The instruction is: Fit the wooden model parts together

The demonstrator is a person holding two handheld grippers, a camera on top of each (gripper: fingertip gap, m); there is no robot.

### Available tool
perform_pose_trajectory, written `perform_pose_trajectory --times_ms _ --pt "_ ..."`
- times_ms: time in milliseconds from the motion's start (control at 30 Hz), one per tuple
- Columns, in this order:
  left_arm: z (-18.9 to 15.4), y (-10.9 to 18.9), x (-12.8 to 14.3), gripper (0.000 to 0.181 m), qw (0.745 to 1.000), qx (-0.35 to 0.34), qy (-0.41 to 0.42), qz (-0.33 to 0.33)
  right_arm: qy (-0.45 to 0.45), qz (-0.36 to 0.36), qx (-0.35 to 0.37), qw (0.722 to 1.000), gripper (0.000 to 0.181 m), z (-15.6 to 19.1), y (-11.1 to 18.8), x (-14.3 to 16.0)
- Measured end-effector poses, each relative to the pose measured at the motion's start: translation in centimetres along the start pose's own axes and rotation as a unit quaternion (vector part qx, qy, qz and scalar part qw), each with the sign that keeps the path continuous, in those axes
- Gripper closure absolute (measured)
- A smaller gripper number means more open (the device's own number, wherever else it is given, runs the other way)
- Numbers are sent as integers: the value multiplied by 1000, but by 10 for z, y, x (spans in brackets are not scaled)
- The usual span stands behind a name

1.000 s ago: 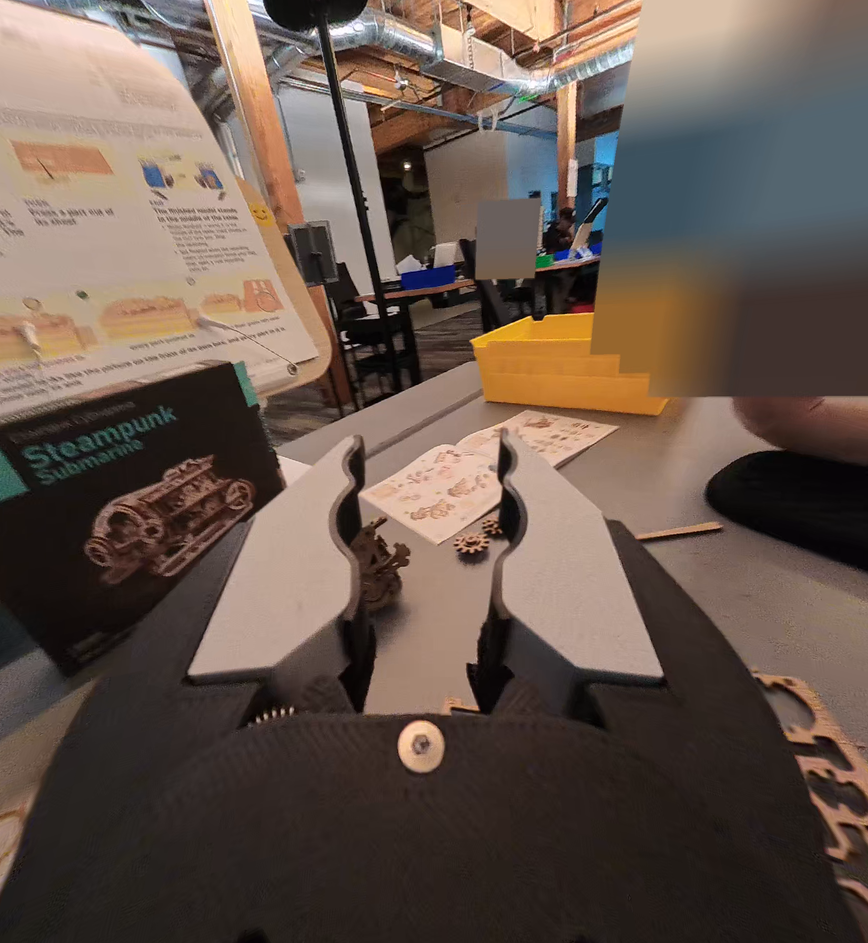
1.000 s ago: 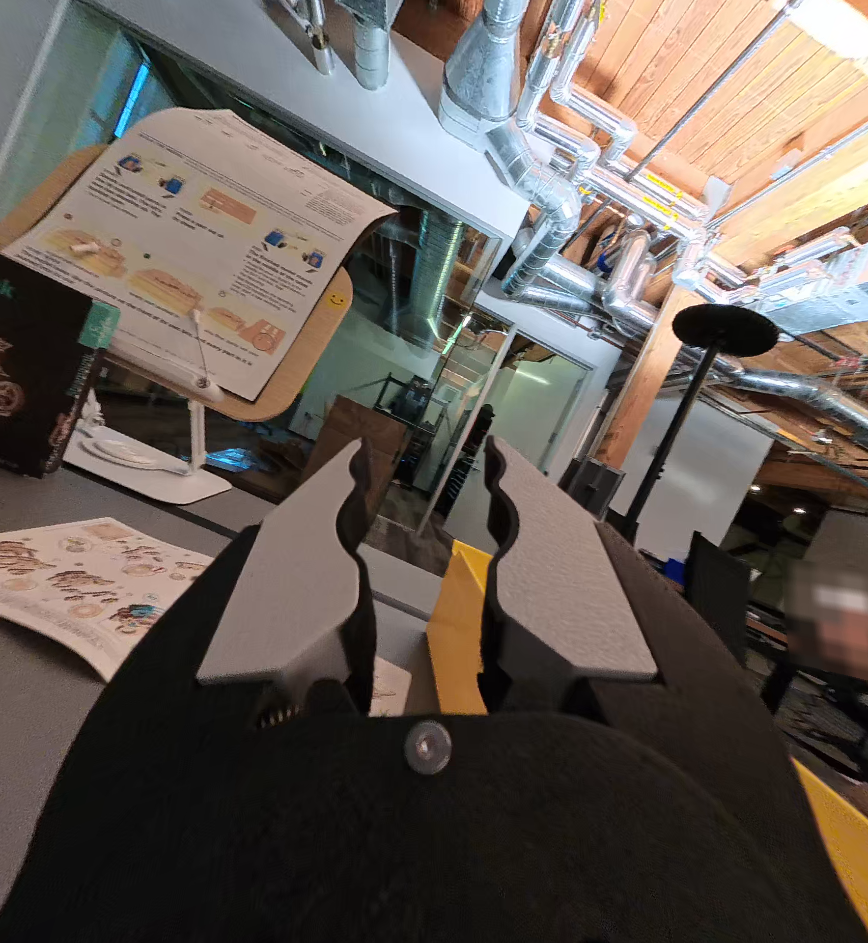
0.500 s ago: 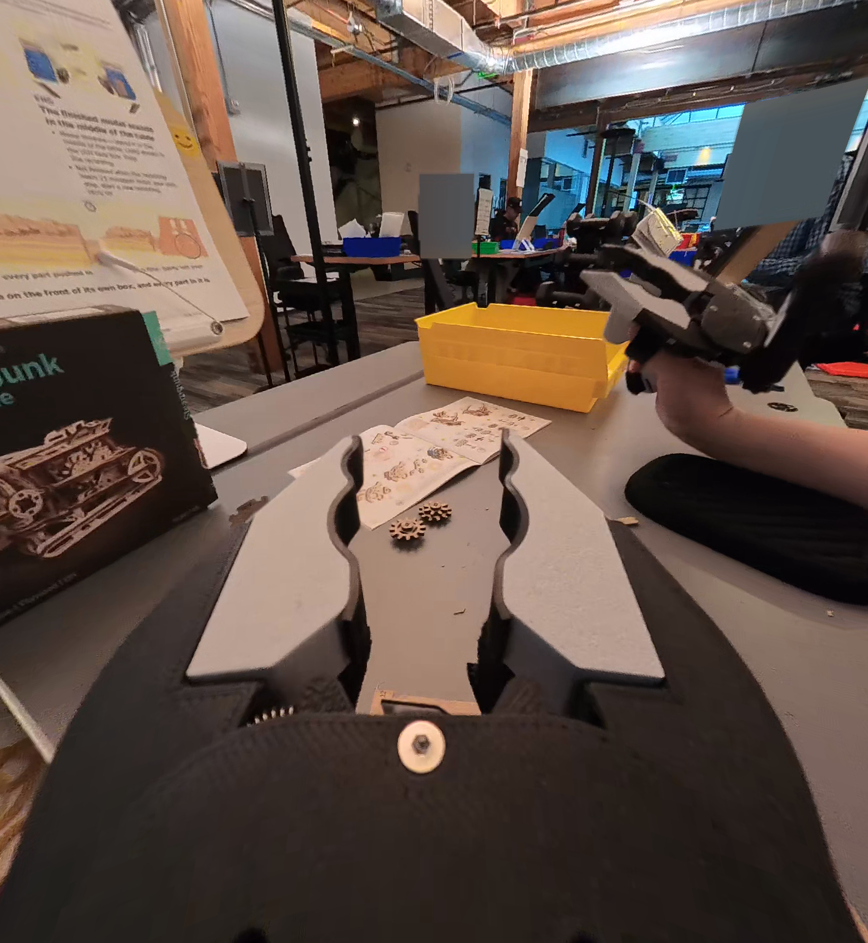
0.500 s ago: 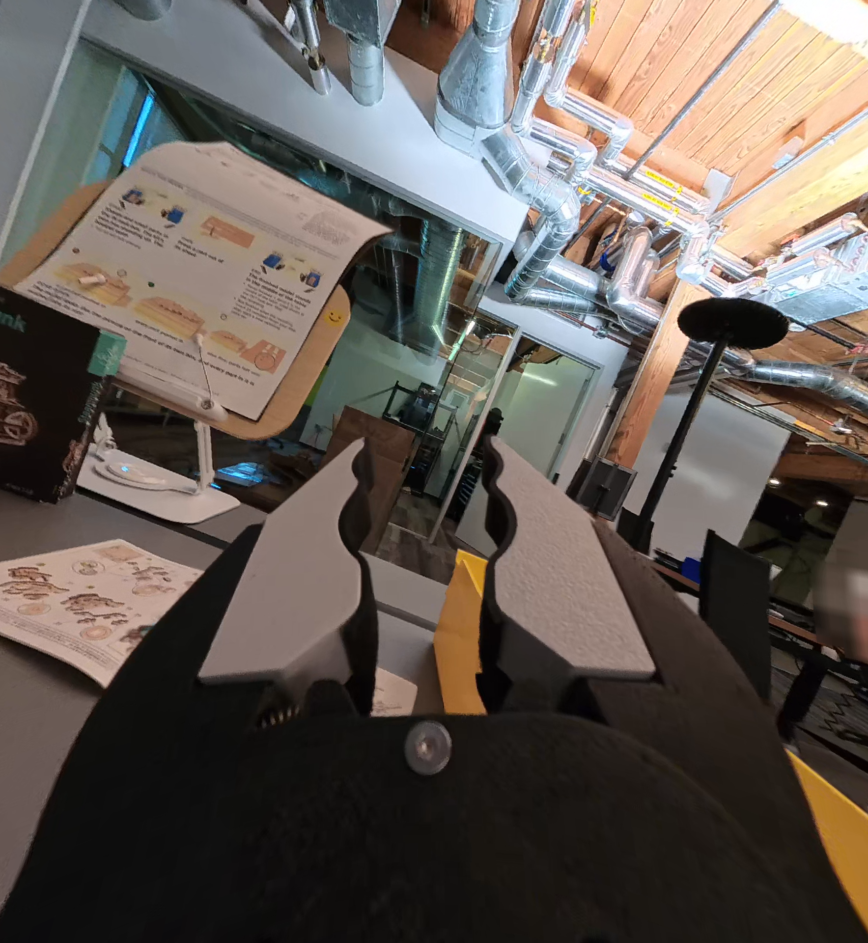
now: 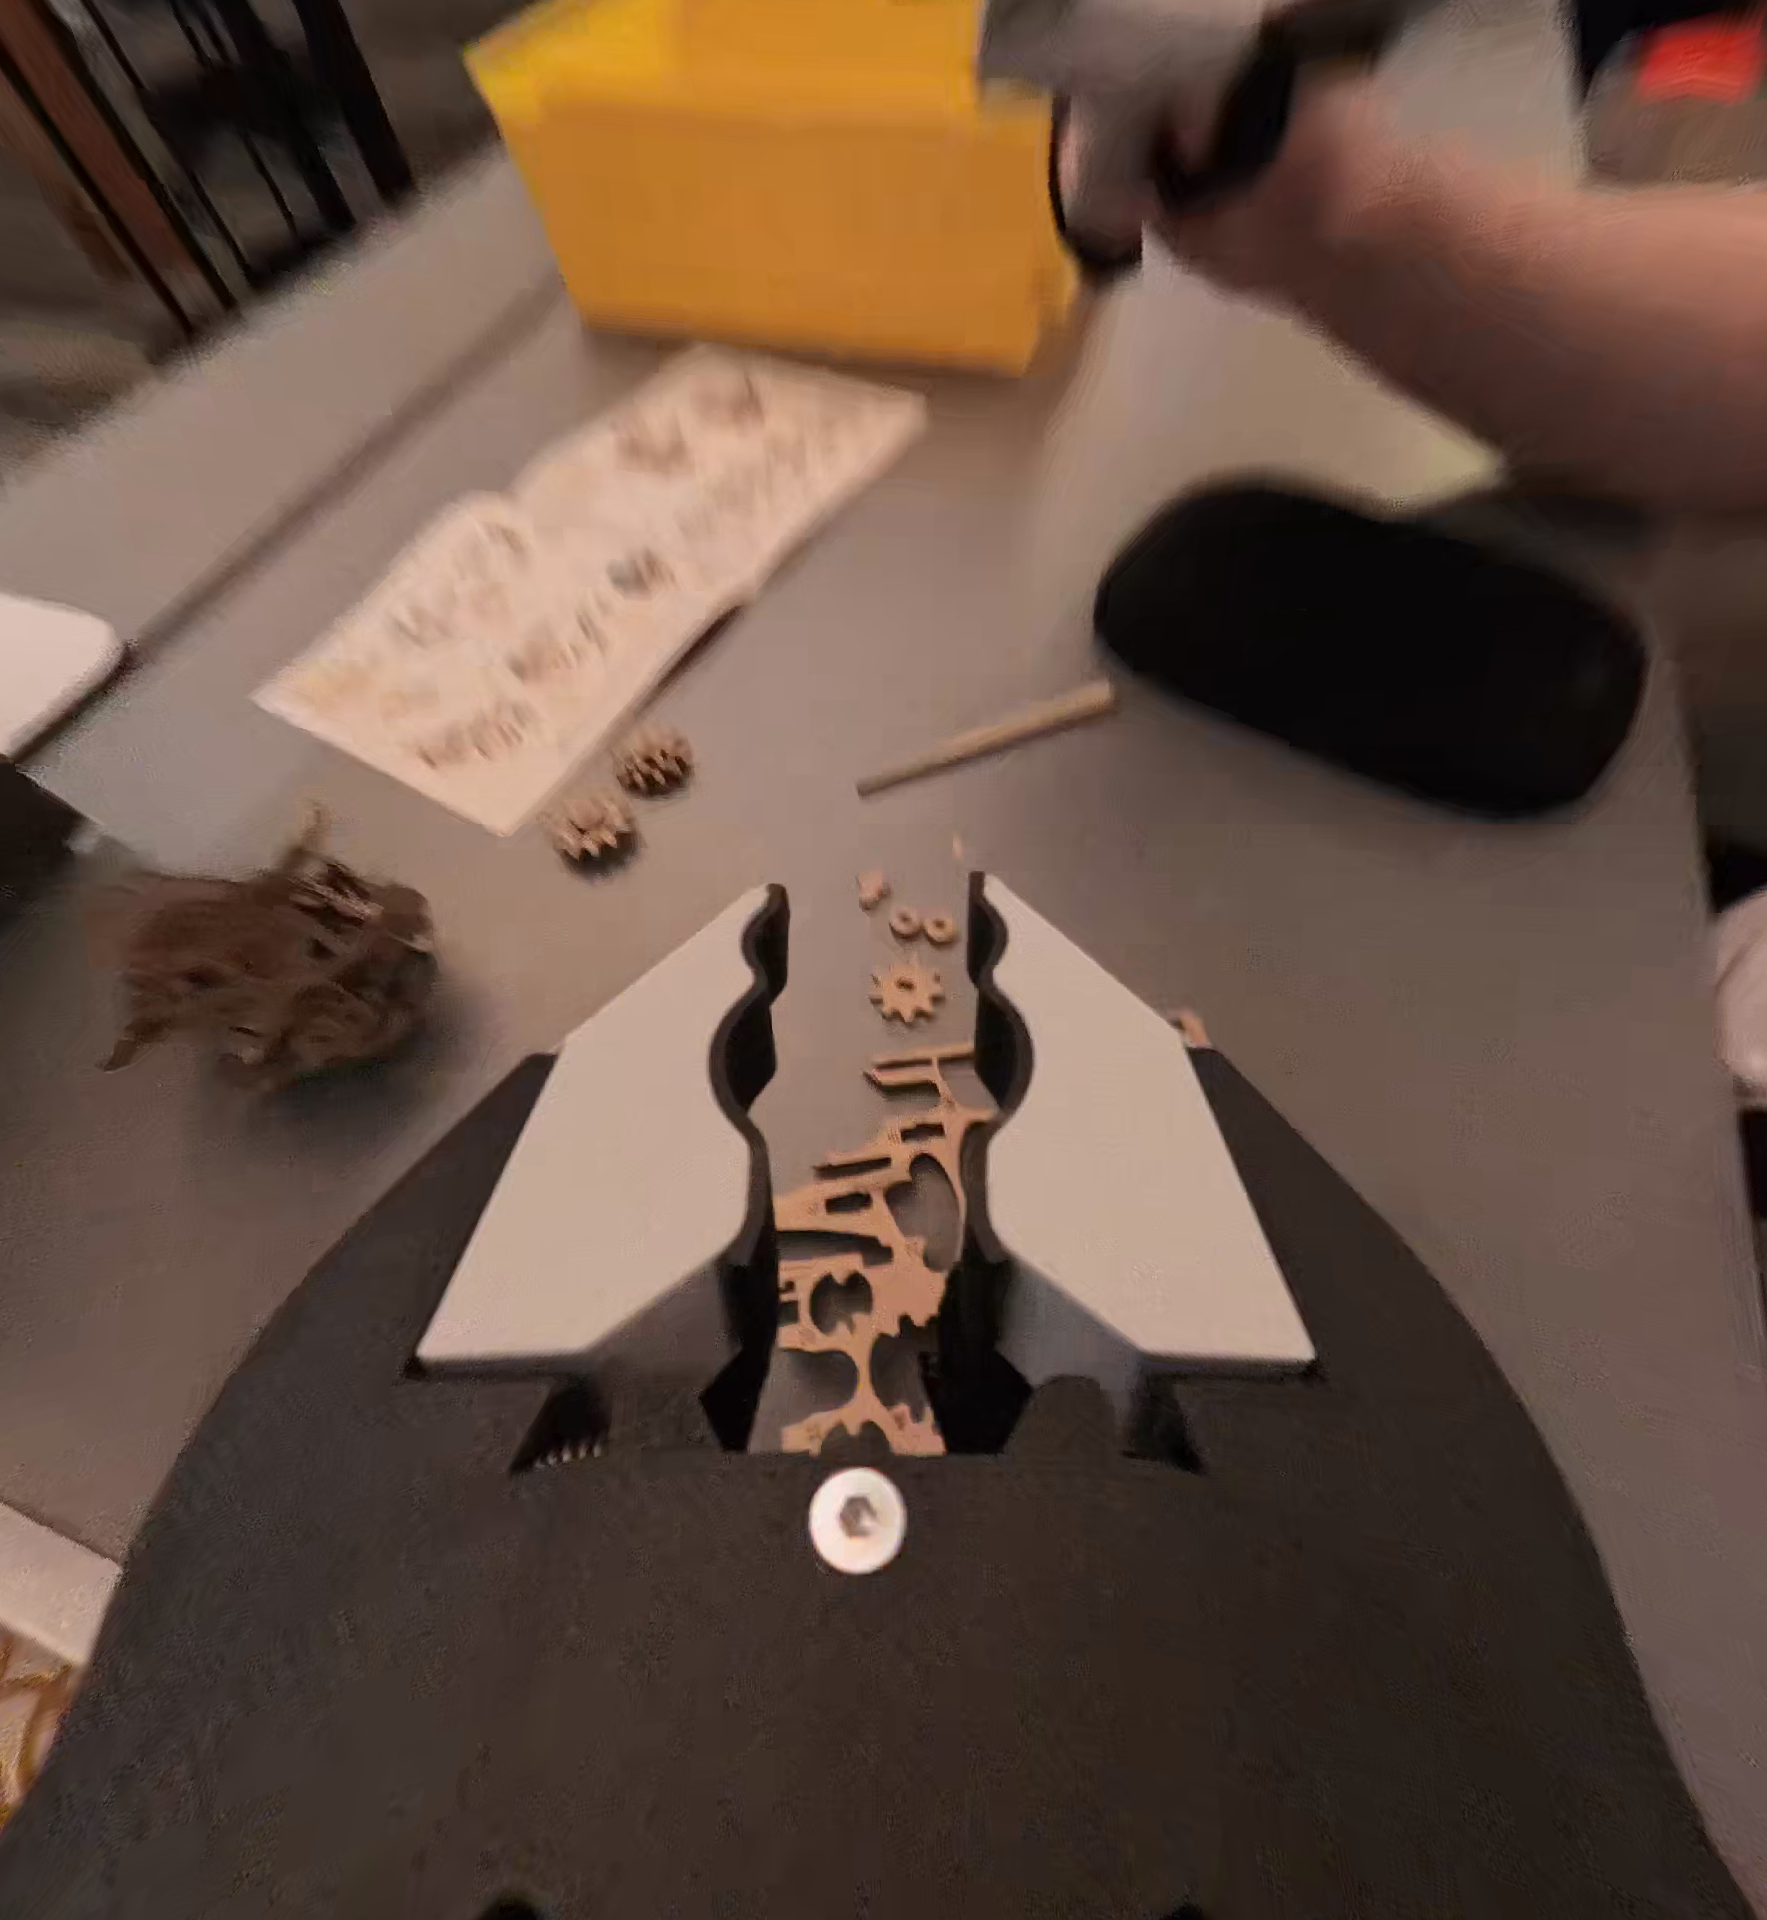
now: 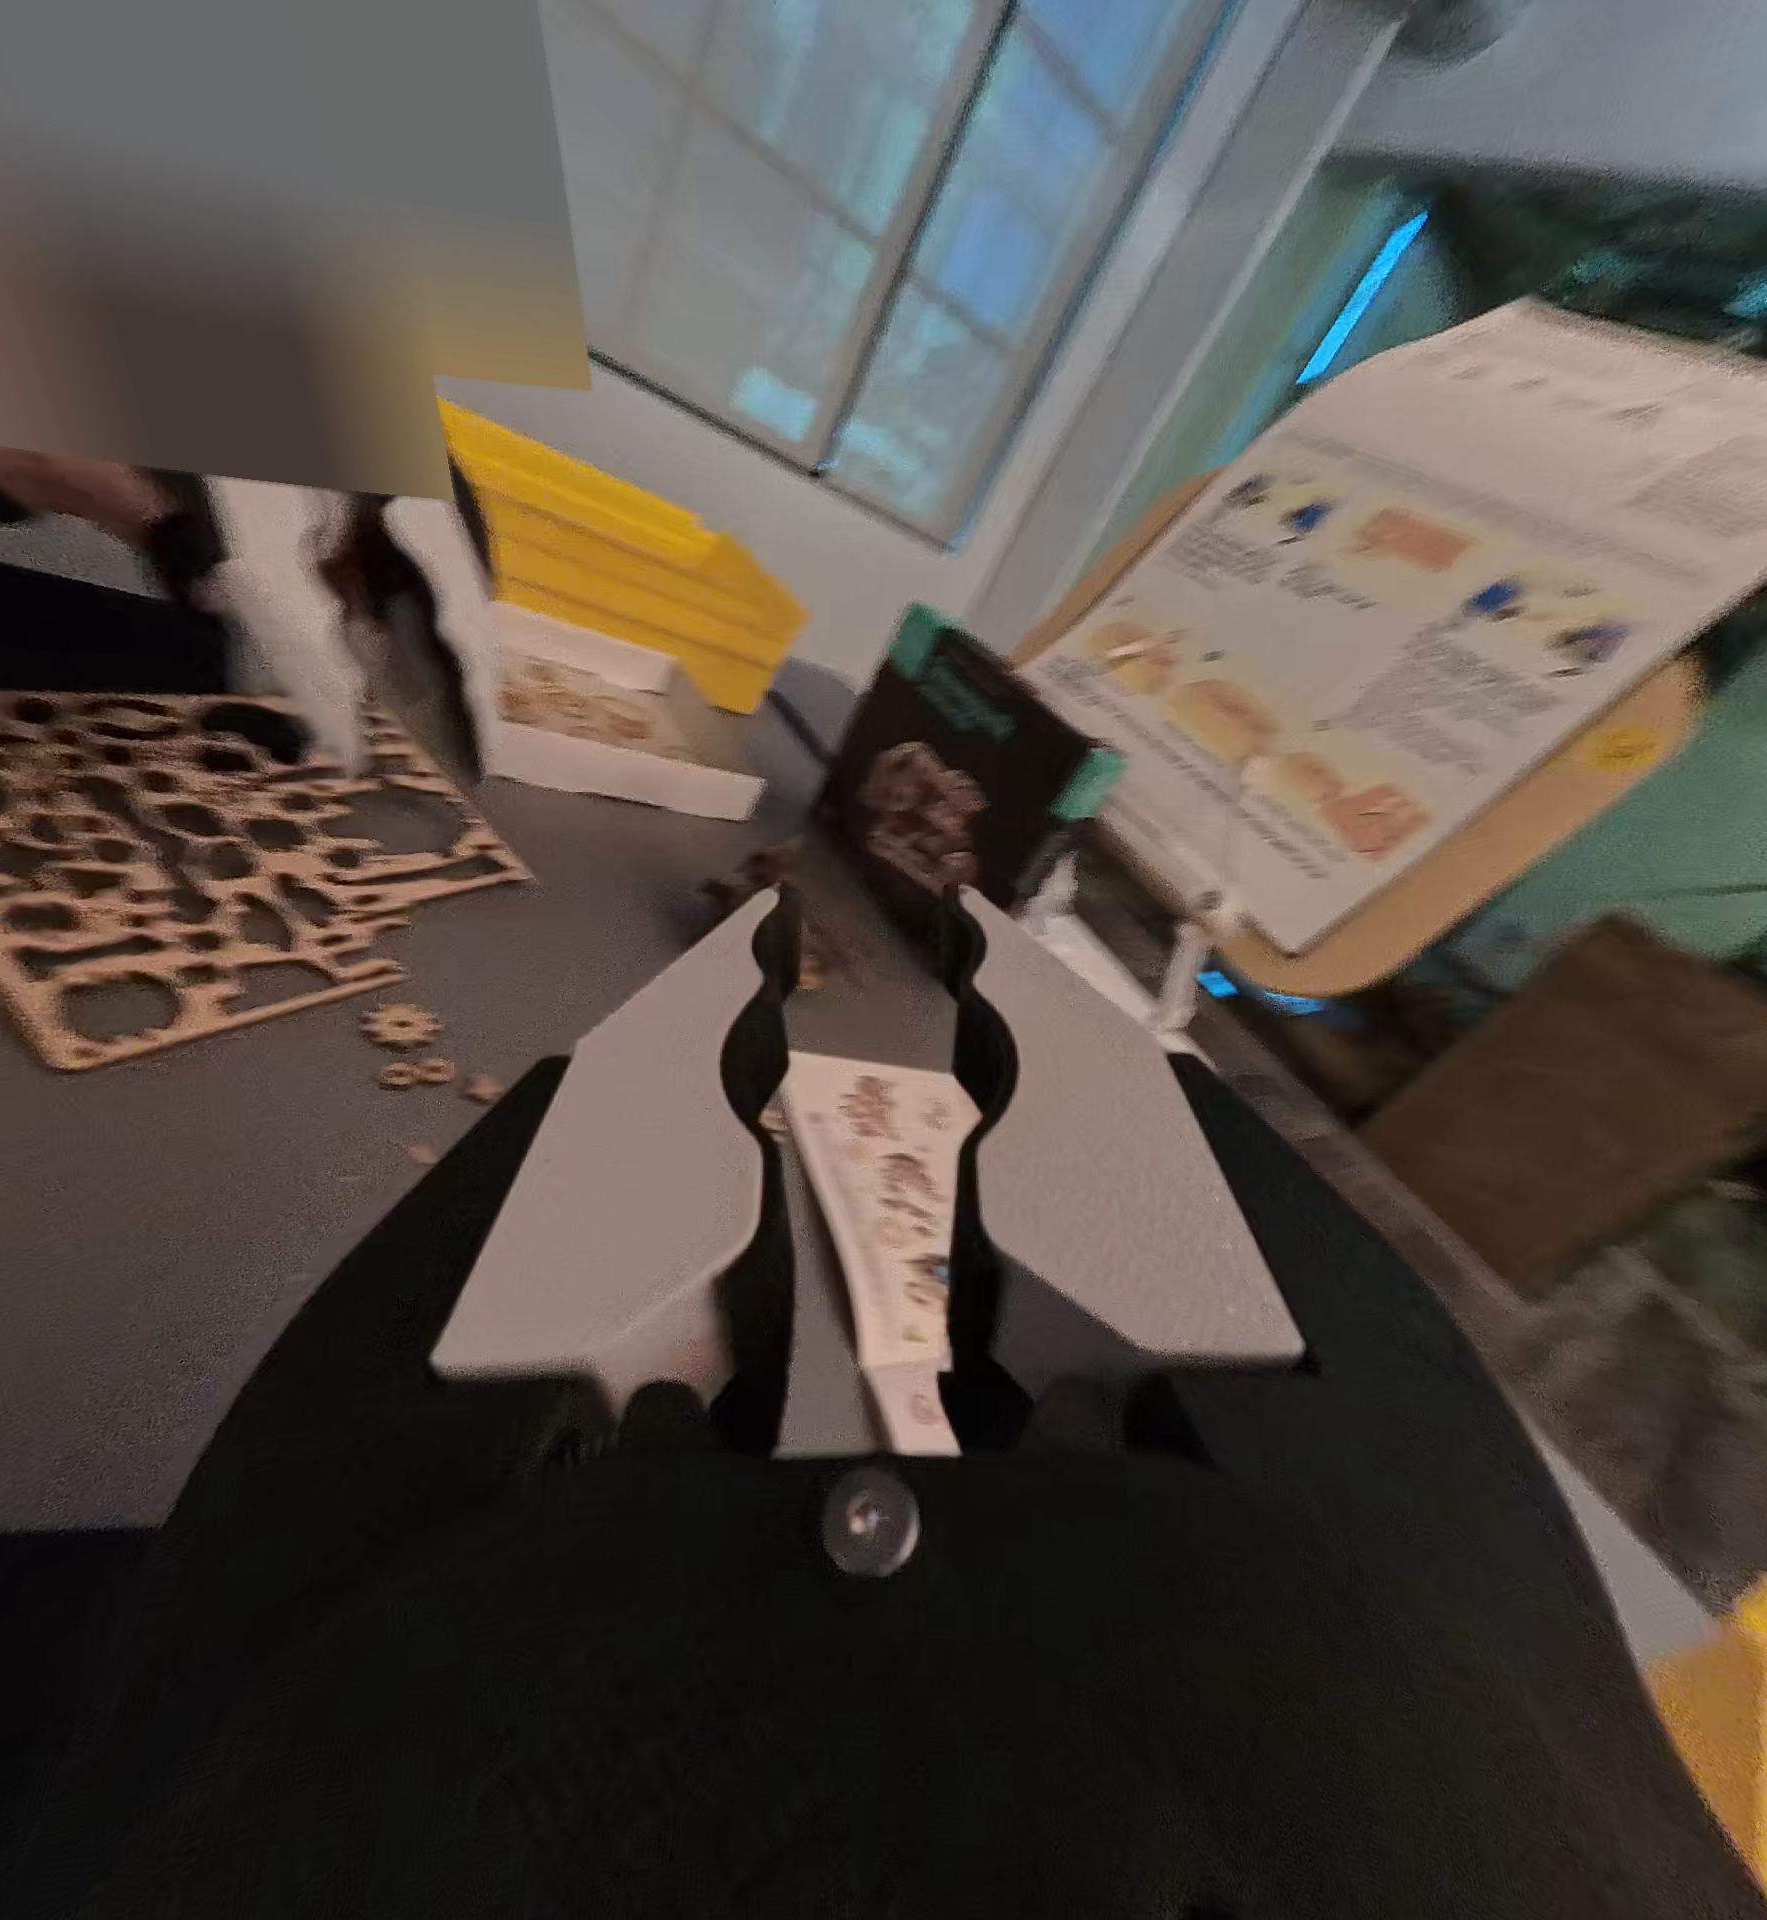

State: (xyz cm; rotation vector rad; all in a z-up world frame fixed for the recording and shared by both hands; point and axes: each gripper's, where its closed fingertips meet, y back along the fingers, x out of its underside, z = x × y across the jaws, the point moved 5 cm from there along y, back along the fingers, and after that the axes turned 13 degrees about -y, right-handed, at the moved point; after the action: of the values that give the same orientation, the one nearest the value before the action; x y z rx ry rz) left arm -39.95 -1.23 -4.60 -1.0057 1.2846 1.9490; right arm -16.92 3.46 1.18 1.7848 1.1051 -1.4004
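Looking down at the table (image 5: 1274, 1039) now, the left gripper (image 5: 877, 904) has tipped right over compared to half a second ago, when its camera was staring out across the room. Its jaws are apart with nothing between them, same gap as before. Through that gap you can see the punched-out wooden sheet (image 5: 879, 1247) lying flat under it, plus a small loose gear (image 5: 906, 989) and a few tiny bits just past the sheet's end.

The half-built wooden model (image 5: 276, 971) sits off to the left on the table, blurry. Two more gears (image 5: 621, 795) are right at the edge of the open instruction booklet (image 5: 588, 582), a thin wooden stick (image 5: 983, 738) lies near the black pad (image 5: 1367, 655), and the yellow bin (image 5: 796, 197) is at the back.

The right gripper (image 6: 868, 904) swung a lot too: it was aimed up at the ceiling pipes, and now it points low across the table, jaws apart and empty. Its view shows the sheet (image 6: 162, 862) on the left, the booklet (image 6: 884, 1195) under the jaws, the black kit box (image 6: 952, 769) beyond, and the instruction board (image 6: 1430, 623) on the right. Both views are motion-blurred.
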Motion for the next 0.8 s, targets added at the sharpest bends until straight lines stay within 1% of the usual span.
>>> perform_pose_trajectory --times_ms 33,67,100,133,200,267,400,467,500,667,733,800 --pt "-7 -14 6 145 999 13 -2 47 20 -20 29 999 157 -2 6 4" --pt "-12 -27 13 139 995 23 -1 93 43 -36 59 997 159 -3 15 5" --pt "-14 -39 19 135 991 20 -2 132 73 -52 92 992 161 -5 25 2" --pt "-14 -48 24 136 988 16 -7 155 103 -66 119 985 161 -5 35 -4" --pt "-17 -61 29 137 985 24 -4 173 140 -87 150 975 163 -6 56 -11" --pt "-18 -68 32 139 984 38 14 172 131 -106 178 969 164 -12 74 -15" --pt "-17 -72 47 144 978 35 12 208 120 -123 222 960 164 -28 99 -22" --pt "-19 -73 46 155 979 42 19 196 115 -129 242 955 164 -36 107 -24" --pt "-17 -72 47 161 980 31 12 197 109 -131 249 954 164 -40 110 -24" --pt "-12 -70 47 163 984 12 7 180 95 -132 263 951 165 -48 117 -26" --pt "-10 -67 36 163 989 13 21 146 102 -132 261 951 165 -46 116 -27" --pt "-9 -66 16 163 993 29 54 96 110 -125 258 952 165 -44 114 -27"
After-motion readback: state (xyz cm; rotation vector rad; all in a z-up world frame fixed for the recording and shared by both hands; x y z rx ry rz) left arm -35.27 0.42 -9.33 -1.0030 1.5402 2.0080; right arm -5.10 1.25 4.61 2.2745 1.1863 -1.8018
